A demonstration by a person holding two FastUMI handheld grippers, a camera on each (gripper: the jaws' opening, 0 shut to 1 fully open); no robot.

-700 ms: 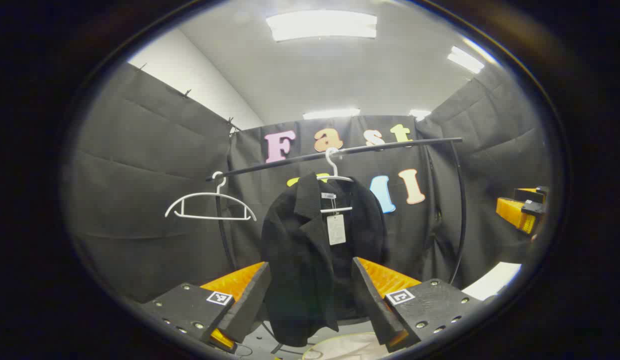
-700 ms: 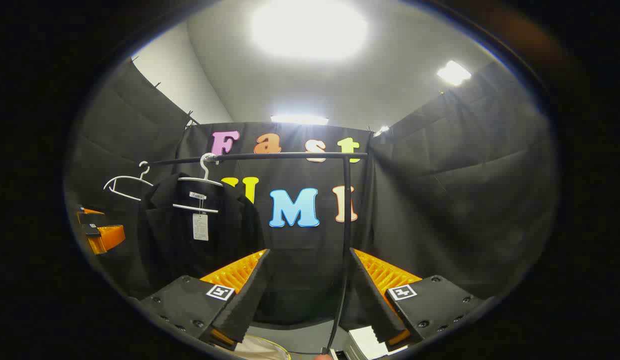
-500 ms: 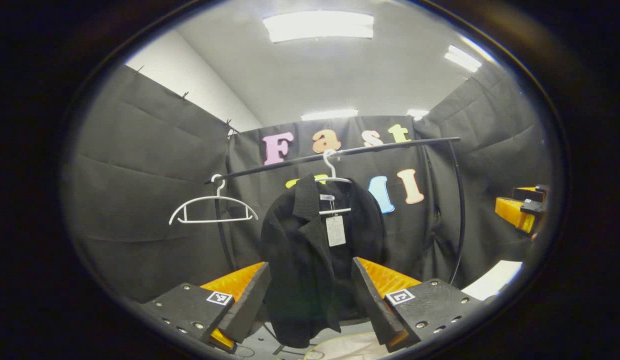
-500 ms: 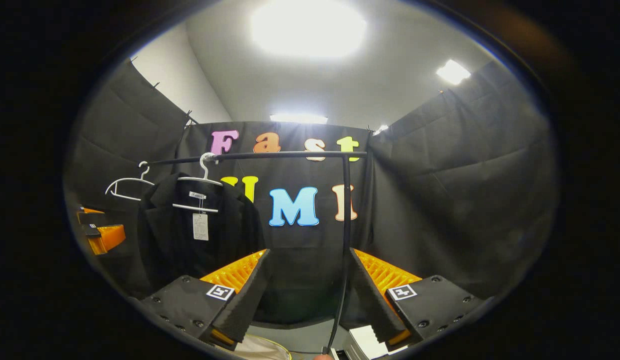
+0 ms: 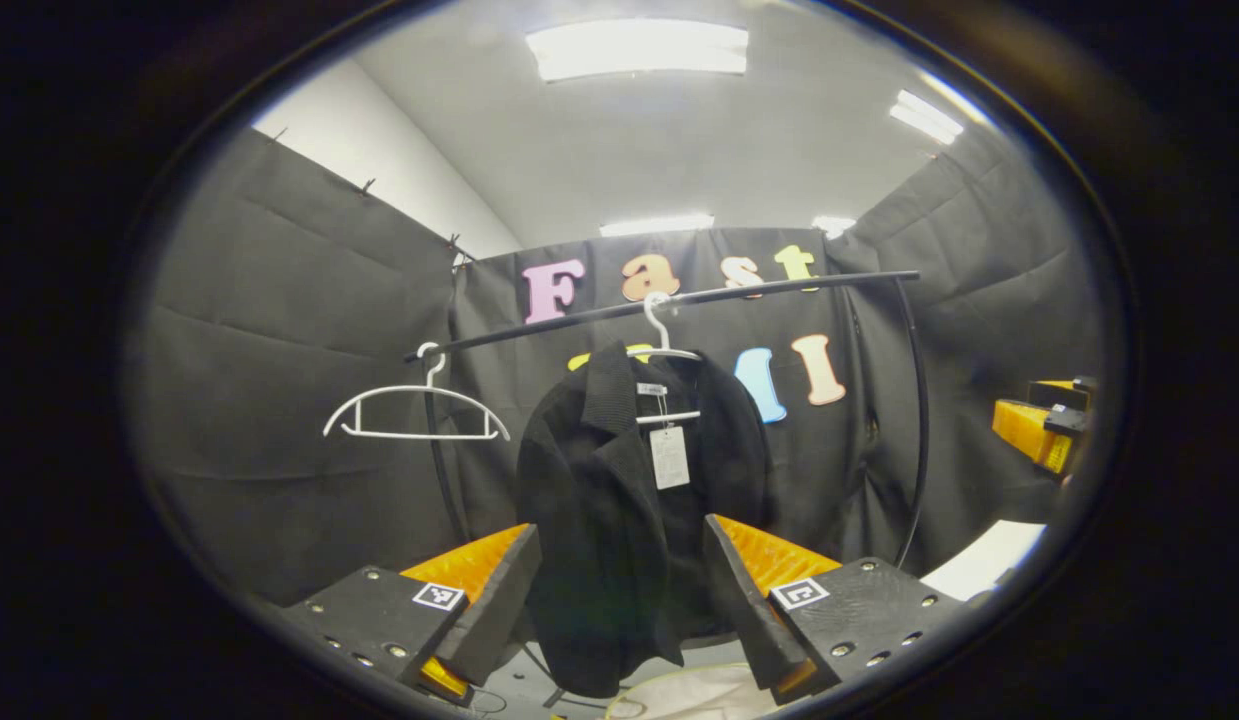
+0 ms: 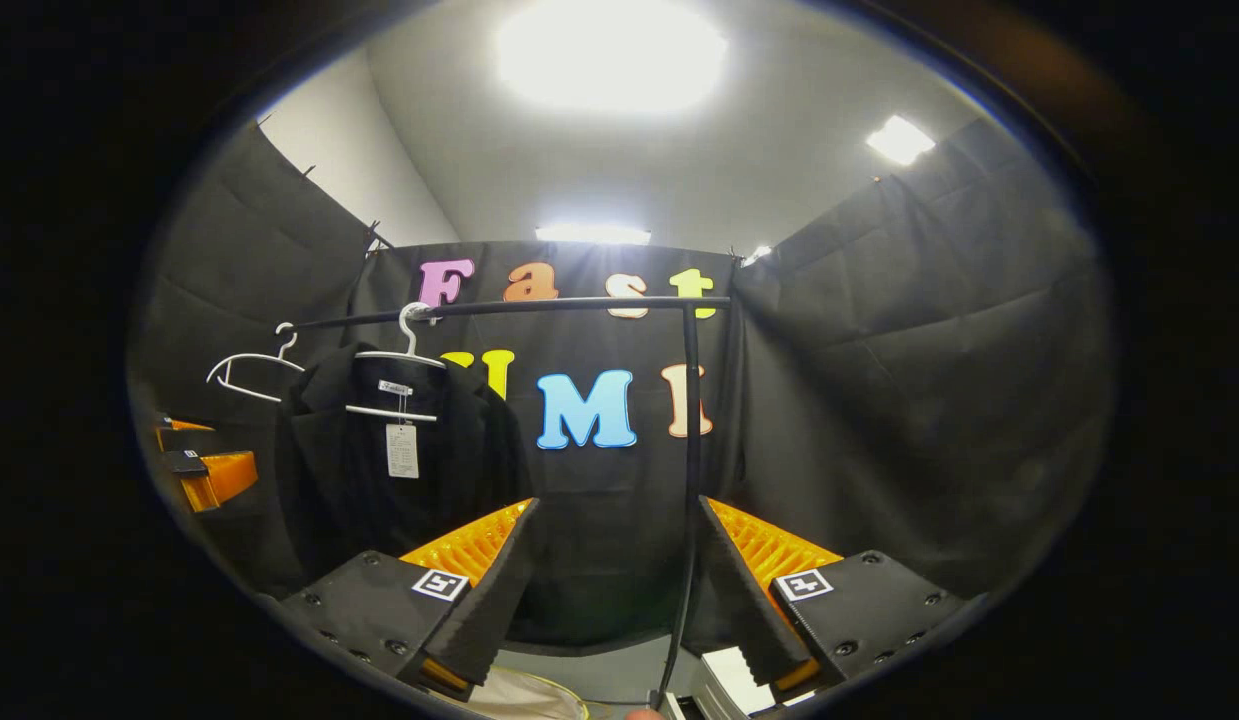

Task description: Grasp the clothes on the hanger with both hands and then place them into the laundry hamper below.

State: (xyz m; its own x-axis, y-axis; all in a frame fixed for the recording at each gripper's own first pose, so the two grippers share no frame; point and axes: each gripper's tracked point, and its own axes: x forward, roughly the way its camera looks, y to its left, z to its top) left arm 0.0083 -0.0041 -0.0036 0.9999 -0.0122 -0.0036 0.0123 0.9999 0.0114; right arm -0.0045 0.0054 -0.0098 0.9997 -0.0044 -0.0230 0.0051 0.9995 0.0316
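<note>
Nearby, bare hanger beside jacket.

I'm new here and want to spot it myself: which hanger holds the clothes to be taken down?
Find the black rail running across the back of the booth. Two white hangers hook over it. The bare hanger carries nothing; the other hanger wears a black jacket with a white tag at its collar.

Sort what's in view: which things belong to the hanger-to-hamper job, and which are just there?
Job: black jacket on its white hanger; hamper below; left tongs and right tongs, both open.
Bystanders: empty hanger; rail; paper tag.
</note>
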